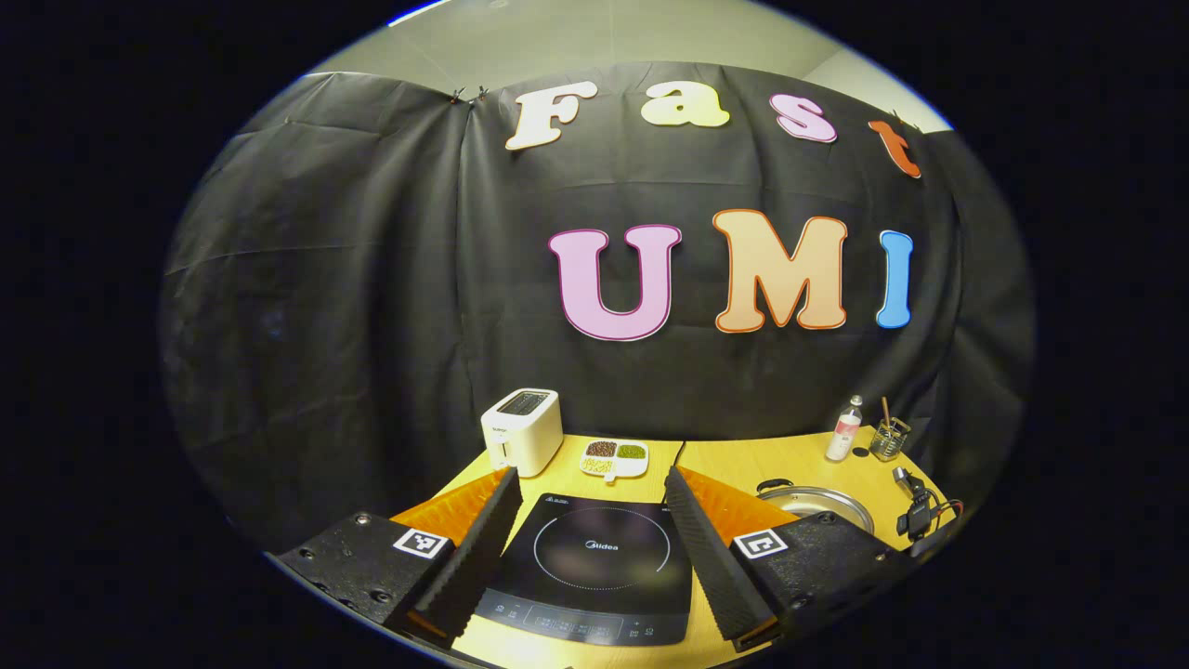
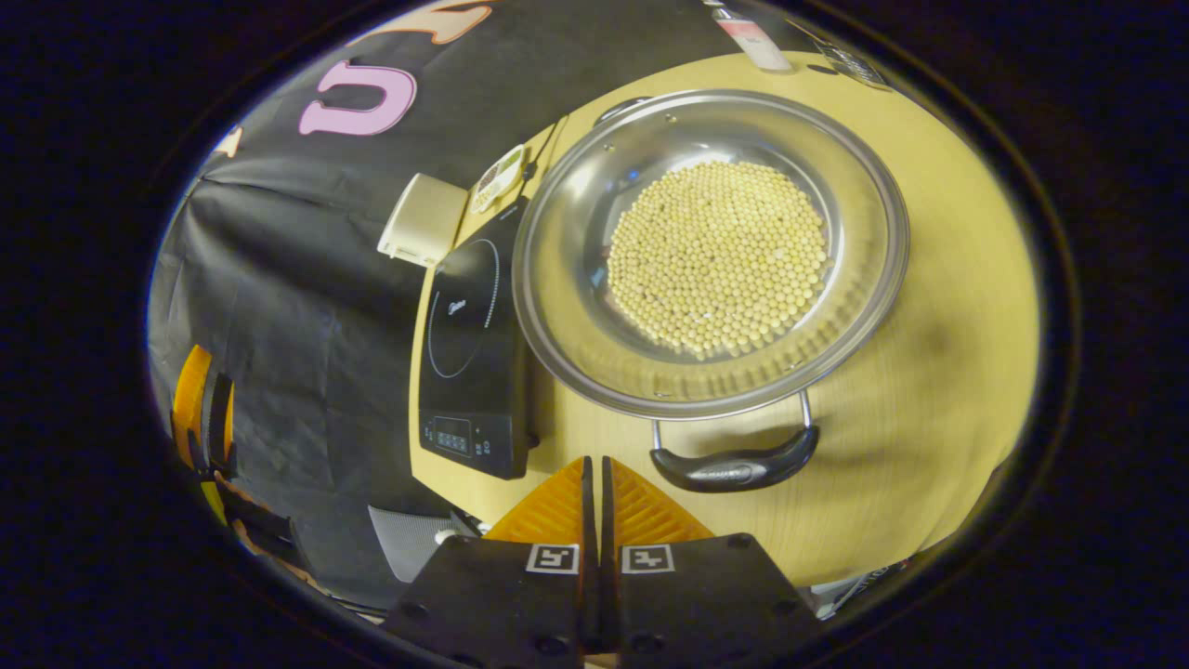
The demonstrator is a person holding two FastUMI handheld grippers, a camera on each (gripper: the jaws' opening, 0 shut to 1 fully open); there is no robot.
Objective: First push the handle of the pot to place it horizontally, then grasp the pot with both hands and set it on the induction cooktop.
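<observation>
Listing left to right, we log the left gripper (image 1: 588, 520) spread wide above the induction cooktop (image 1: 594, 567), the pot (image 2: 711, 251) of beans just right of it with near handle (image 2: 734, 467) already lying crosswise, and the right gripper (image 2: 594, 492) pinched nearly closed on nothing, where we judge 1 careless shove could skid the pot or spill beans.

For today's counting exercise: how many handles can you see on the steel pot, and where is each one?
2. On the pot, the near handle sticks out toward the right tool; the far handle peeks over the opposite rim, toward the cloth wall.
</observation>
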